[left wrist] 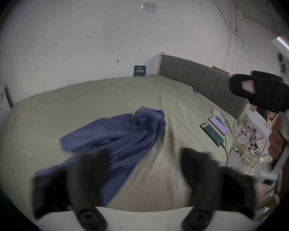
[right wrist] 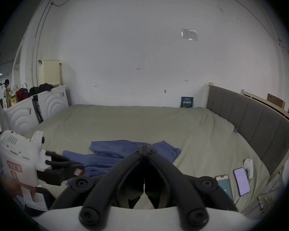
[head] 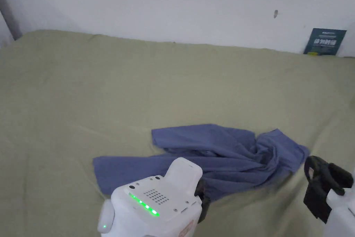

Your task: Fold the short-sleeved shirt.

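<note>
A blue short-sleeved shirt (head: pixel 222 158) lies crumpled on the olive-green bed sheet (head: pixel 138 85), bunched toward its right end. My left gripper (head: pixel 202 196) hovers over the shirt's near edge, its white body hiding most of the jaws. In the left gripper view the left gripper (left wrist: pixel 144 153) has its jaws wide apart with nothing between them, and the shirt (left wrist: pixel 117 138) lies just beyond the left jaw. My right gripper (head: pixel 313 171) hangs off the shirt's right end. In its own view the right gripper (right wrist: pixel 144 147) has its jaws together in front of the shirt (right wrist: pixel 117 153), holding nothing.
Two phones (right wrist: pixel 241 183) and a small white object (right wrist: pixel 248 168) lie on the bed's right side near the grey headboard (right wrist: pixel 250 118). A dark card (head: pixel 325 41) leans on the wall. White cabinets (right wrist: pixel 48 101) stand left of the bed. Cables (left wrist: pixel 245 153) lie on the floor.
</note>
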`<action>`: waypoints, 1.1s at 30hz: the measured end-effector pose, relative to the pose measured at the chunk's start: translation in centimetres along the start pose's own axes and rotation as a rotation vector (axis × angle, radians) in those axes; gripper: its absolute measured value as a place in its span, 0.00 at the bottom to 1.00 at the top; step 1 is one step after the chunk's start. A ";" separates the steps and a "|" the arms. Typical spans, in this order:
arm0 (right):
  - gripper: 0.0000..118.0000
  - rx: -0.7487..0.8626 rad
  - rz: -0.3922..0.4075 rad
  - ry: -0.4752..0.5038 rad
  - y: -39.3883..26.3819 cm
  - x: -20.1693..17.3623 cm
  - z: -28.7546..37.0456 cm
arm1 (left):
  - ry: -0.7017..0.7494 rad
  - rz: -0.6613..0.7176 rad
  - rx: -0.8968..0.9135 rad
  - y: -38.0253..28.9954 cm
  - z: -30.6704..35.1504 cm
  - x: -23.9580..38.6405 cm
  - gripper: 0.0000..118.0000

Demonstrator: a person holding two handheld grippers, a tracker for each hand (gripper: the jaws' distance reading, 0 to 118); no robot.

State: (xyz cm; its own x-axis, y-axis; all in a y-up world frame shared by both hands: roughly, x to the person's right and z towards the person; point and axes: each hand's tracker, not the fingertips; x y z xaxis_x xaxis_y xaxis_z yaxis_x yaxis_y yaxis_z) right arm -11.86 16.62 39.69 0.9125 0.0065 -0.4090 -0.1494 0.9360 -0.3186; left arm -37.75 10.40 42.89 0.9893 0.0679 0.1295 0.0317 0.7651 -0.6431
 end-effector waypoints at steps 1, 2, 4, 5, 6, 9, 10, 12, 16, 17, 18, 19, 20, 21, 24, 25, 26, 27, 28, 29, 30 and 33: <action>0.00 -0.006 0.000 0.010 -0.2 -0.7 -0.1 | -0.020 0.003 0.013 -1.0 0.4 -0.4 0.00; 0.00 -0.014 -0.002 0.028 -0.3 -1.4 -0.1 | -0.020 0.045 -0.011 -2.0 0.8 -1.1 0.00; 0.00 -0.022 0.004 0.053 -0.5 -2.6 -0.3 | -0.014 0.146 -0.021 -3.6 1.0 -3.6 0.00; 0.00 -0.029 0.020 0.065 -0.5 -3.2 -0.4 | 0.013 0.153 -0.023 -4.1 1.1 -5.0 0.00; 0.00 -0.032 0.038 0.074 -0.6 -3.7 -0.5 | 0.073 0.156 -0.027 -4.2 1.1 -6.7 0.00; 0.00 -0.041 0.054 0.086 -0.5 -4.6 -1.3 | 0.207 0.227 -0.080 -4.2 1.3 -13.2 0.00; 0.00 -0.045 0.049 0.094 -0.5 -4.8 -1.6 | 0.254 0.244 -0.090 -4.0 0.8 -15.3 0.00; 0.00 -0.051 0.044 0.104 -0.3 -5.0 -2.3 | 0.343 0.228 -0.124 -2.3 0.4 -18.9 0.00; 0.00 -0.061 0.057 0.098 -0.1 -5.3 -3.6 | 0.393 0.175 -0.251 -2.0 -5.1 -27.4 0.94; 0.00 -0.065 0.056 0.097 -0.2 -5.3 -4.0 | 0.402 0.188 -0.227 -1.5 -6.3 -28.6 0.99; 0.00 -0.071 0.054 0.094 -0.2 -5.2 -4.4 | 0.423 0.207 -0.251 -1.2 -7.4 -29.9 0.96; 0.00 -0.077 0.054 0.090 -0.2 -5.1 -4.7 | 0.424 0.217 -0.266 -1.8 -7.6 -28.9 0.96; 0.00 -0.085 0.055 0.086 -0.3 -5.0 -5.1 | 0.366 0.236 -0.280 -1.8 -8.6 -29.1 0.95; 0.00 -0.092 0.056 0.082 -0.3 -4.9 -5.4 | 0.334 0.235 -0.299 -1.9 -9.5 -29.2 0.93; 0.00 -0.111 0.052 0.077 -0.6 -4.4 -6.3 | 0.337 0.138 -0.379 -2.9 -12.3 -29.5 0.88; 0.00 -0.115 0.053 0.075 -0.6 -4.3 -6.5 | 0.331 0.128 -0.402 -3.2 -13.0 -29.4 0.87; 0.00 -0.119 0.055 0.071 -0.7 -4.2 -6.7 | 0.323 0.155 -0.403 -3.5 -13.3 -29.3 0.83; 0.00 -0.121 0.056 0.066 -0.6 -4.1 -6.7 | 0.341 0.212 -0.370 -3.5 -12.9 -28.6 0.82; 0.00 -0.120 0.053 0.065 -0.6 -3.9 -6.6 | 0.322 0.221 -0.373 -3.4 -12.5 -28.2 0.79; 0.00 -0.117 0.048 0.064 -0.6 -3.7 -6.6 | 0.311 0.230 -0.365 -3.3 -12.1 -27.7 0.64; 0.00 -0.113 0.043 0.065 -0.6 -3.6 -6.6 | 0.316 0.209 -0.359 -3.1 -11.5 -27.1 0.50; 0.00 -0.113 0.038 0.067 -0.5 -3.1 -6.8 | 0.232 0.244 -0.351 -2.9 -10.8 -26.7 0.05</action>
State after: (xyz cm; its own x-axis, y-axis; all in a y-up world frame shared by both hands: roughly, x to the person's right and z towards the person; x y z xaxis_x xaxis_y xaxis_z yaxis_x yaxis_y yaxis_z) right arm -17.21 13.74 35.31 0.8783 0.0138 -0.4779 -0.2286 0.8900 -0.3945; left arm -62.69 -0.51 33.12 0.9782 0.0434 -0.2030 -0.1986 0.4795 -0.8547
